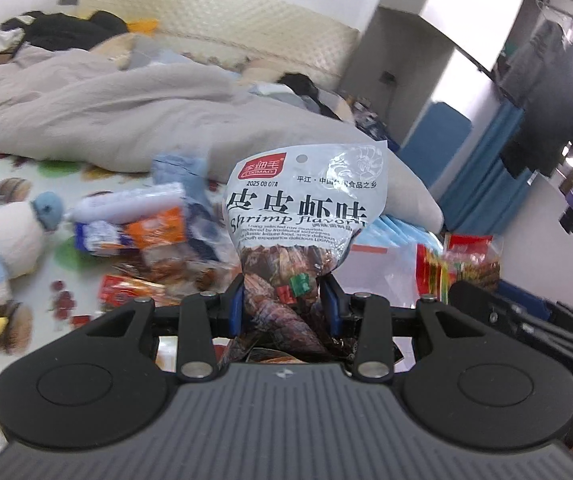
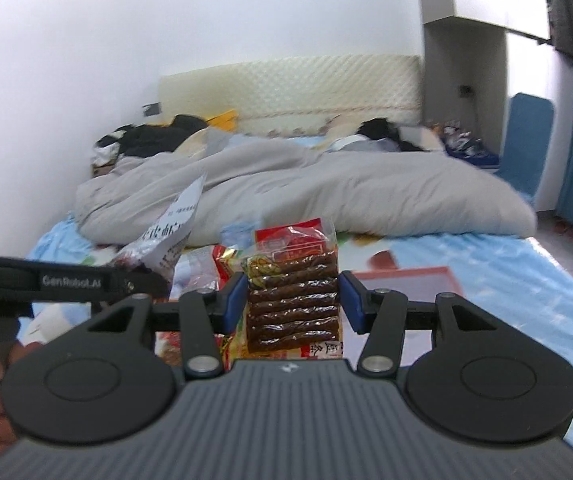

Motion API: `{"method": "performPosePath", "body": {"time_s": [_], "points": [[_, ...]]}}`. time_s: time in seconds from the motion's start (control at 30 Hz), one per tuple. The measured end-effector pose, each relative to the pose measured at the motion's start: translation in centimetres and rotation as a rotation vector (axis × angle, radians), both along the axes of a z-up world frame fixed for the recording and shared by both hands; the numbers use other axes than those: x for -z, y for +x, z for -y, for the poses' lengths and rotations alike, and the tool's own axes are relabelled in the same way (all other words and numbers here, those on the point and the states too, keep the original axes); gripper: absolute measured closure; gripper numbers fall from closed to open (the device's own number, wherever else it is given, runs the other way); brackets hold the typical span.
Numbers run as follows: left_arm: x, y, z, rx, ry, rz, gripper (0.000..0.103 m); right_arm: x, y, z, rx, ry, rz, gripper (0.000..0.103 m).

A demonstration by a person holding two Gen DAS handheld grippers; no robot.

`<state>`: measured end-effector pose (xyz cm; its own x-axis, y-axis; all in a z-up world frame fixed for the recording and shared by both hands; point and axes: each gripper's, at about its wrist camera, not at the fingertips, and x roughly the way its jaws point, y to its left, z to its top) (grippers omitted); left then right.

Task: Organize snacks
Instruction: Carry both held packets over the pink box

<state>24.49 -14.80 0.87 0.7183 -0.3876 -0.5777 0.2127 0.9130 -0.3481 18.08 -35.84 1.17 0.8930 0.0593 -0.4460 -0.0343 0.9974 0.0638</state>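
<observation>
Shrimp snack bag (image 1: pixel 302 216) pinched in left gripper (image 1: pixel 282 304); right gripper (image 2: pixel 292 300) apparently clamps spicy-stick pack (image 2: pixel 292 296); snack pile (image 1: pixel 142 240) below.

A silver-white shrimp-flavour bag (image 1: pixel 306 216) with a red logo and black lettering. A clear packet (image 2: pixel 294 300) of dark brown sticks under a red label. Blue pads line the black fingers (image 2: pixel 235 300). A plain grey duvet (image 1: pixel 126 120) lies on a pale blue cartoon-print bed sheet (image 2: pixel 526 280) before a cream quilted headboard (image 2: pixel 306 84).

Bright daylight; bkgd blurred; fisheye edges
</observation>
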Motion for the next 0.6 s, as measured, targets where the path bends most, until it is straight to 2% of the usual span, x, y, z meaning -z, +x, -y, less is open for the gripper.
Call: {"method": "performPosePath", "body": {"time_s": [0.27,0.33,0.6], "points": [[0.3,2.6,6.1,0.120,0.047,-0.039,0.059,1.8,0.4,4.5,0.102,0.003,-0.064,0.050],[1.0,3.6,7.4,0.149,0.088,-0.051,0.059,2.7,0.7,5.7,0.127,0.016,-0.091,0.050],[4.7,6.4,9.7,0.214,0.155,-0.155,0.059,6.6,1.9,8.2,0.170,-0.015,-0.196,0.050]]}}
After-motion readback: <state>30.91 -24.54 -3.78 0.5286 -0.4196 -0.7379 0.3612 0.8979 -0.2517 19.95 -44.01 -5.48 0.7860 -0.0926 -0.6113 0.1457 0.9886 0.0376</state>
